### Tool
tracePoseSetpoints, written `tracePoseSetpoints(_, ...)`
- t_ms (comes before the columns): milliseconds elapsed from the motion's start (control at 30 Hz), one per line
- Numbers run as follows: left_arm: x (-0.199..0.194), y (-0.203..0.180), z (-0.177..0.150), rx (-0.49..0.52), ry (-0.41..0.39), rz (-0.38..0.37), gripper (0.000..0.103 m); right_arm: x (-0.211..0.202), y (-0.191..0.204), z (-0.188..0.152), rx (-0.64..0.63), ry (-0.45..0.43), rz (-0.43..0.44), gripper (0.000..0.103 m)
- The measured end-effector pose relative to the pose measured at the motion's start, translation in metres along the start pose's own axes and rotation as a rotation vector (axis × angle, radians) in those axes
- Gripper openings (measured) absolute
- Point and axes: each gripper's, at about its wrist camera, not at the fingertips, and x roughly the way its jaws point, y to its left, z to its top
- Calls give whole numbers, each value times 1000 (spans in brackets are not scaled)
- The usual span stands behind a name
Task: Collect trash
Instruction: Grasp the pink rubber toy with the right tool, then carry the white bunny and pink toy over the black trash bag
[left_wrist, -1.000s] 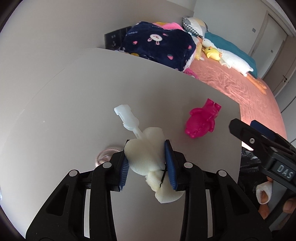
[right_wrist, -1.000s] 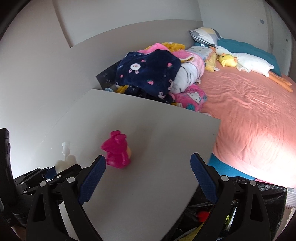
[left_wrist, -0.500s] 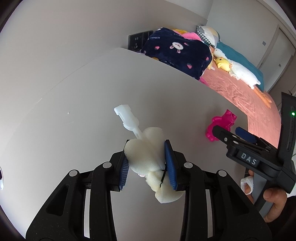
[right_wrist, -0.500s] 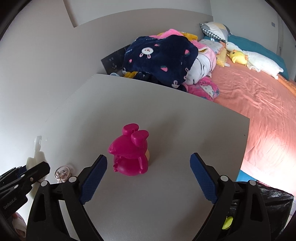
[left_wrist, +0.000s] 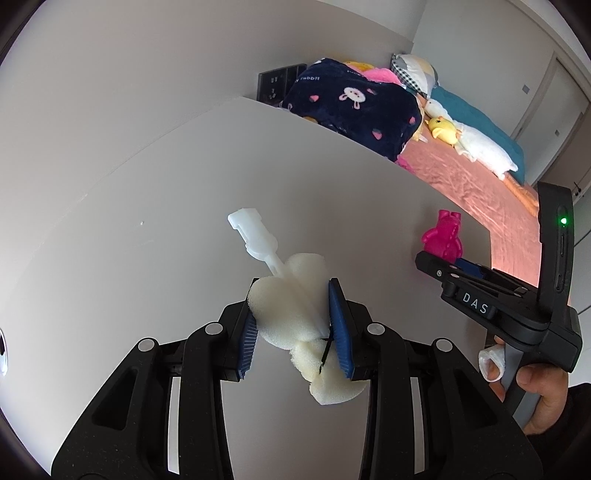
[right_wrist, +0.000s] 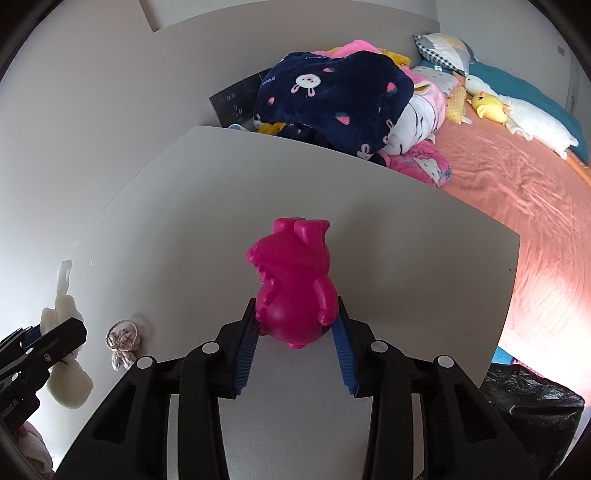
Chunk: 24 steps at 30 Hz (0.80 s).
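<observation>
Left gripper (left_wrist: 293, 325): jaws clamped on a white foam lump (left_wrist: 291, 314), held above the table (left_wrist: 147, 258). White plastic stem (left_wrist: 255, 236) sticks out of the foam, pointing away past the fingertips.

Right gripper (right_wrist: 295, 343): blue pads either side of the pink toy (right_wrist: 295, 284), closed in against its lower body; the toy's head projects forward beyond the tips. Cannot tell whether the toy rests on the table or is lifted.

Small knotted cloth bundle (right_wrist: 123, 341) lies on the table, between toy and foam. Black bag (right_wrist: 532, 410) sits below the table's right edge. Bed (right_wrist: 535, 221) beyond the table.
</observation>
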Motion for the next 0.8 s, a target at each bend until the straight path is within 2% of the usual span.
tracePoseSetpoints(367, -27, 2, -2, -6, -54, -6, 35, -45, 2, -7, -5, -80, 52, 38)
tracePoseSetpoints(800, -54, -22, -15, 43, -90, -37, 35, -105, 5, -26, -7, -171, 102, 38)
